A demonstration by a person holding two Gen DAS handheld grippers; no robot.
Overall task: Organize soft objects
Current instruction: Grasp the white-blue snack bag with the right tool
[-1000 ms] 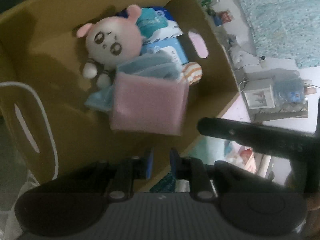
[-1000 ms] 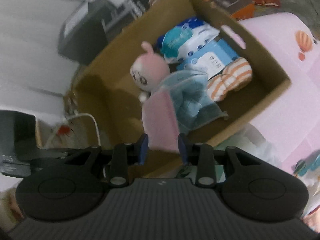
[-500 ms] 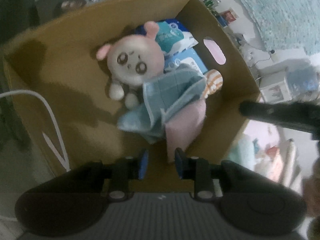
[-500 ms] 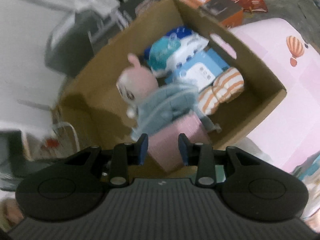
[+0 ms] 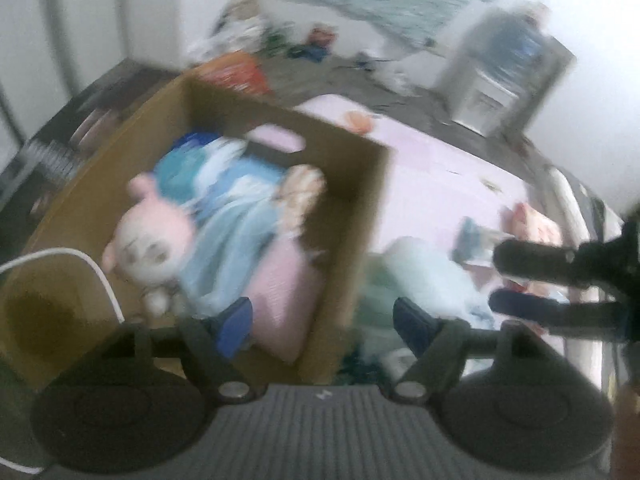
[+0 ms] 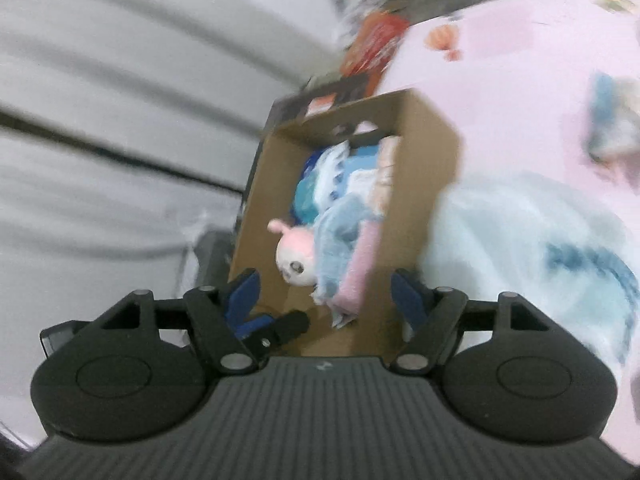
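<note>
Left gripper (image 5: 322,322) and right gripper (image 6: 324,294) both released; pink cloth (image 5: 280,296) lying in cardboard box (image 5: 360,216), frame centre-left

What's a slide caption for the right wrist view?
Open right gripper above cardboard box holding plush toy, blue cloth and pink cloth.

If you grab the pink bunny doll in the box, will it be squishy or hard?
Probably squishy: the plush doll looks stuffed and rounded. Likely light too, resting among cloths in the cardboard box. Its limbs may flop.
</note>
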